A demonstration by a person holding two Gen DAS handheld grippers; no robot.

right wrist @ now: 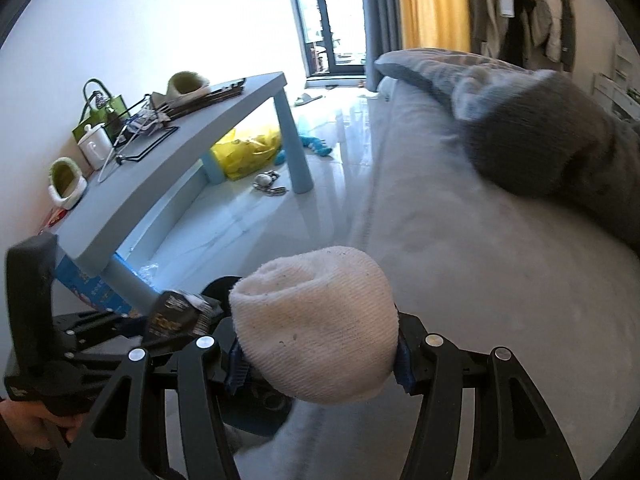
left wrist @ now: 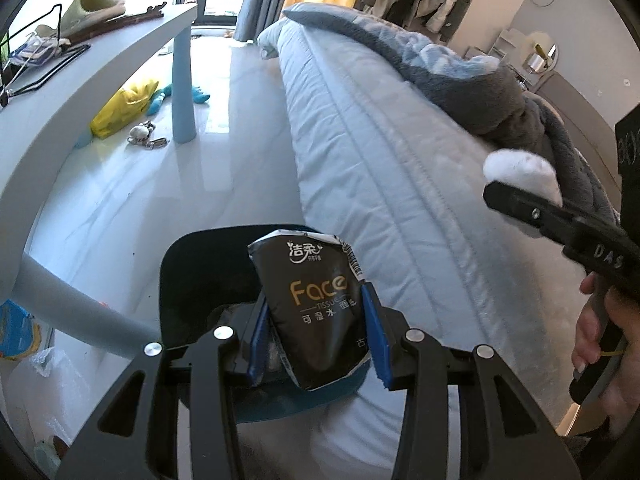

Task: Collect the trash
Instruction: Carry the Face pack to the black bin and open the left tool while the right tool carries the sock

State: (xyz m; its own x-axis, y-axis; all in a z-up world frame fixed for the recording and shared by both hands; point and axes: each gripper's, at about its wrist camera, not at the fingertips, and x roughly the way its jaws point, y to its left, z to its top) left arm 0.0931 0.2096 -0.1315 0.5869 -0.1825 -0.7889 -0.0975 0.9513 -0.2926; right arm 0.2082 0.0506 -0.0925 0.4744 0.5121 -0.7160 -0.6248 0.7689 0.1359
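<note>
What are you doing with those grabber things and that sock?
A person is tidying up with a hand-held gripper in each hand. The left hand-held gripper is clamped on a black tissue packet, held just above a dark bin beside the bed. The right hand-held gripper is squeezing a white sock close by. Nothing has been dropped into the bin yet, as far as these views show.
</note>
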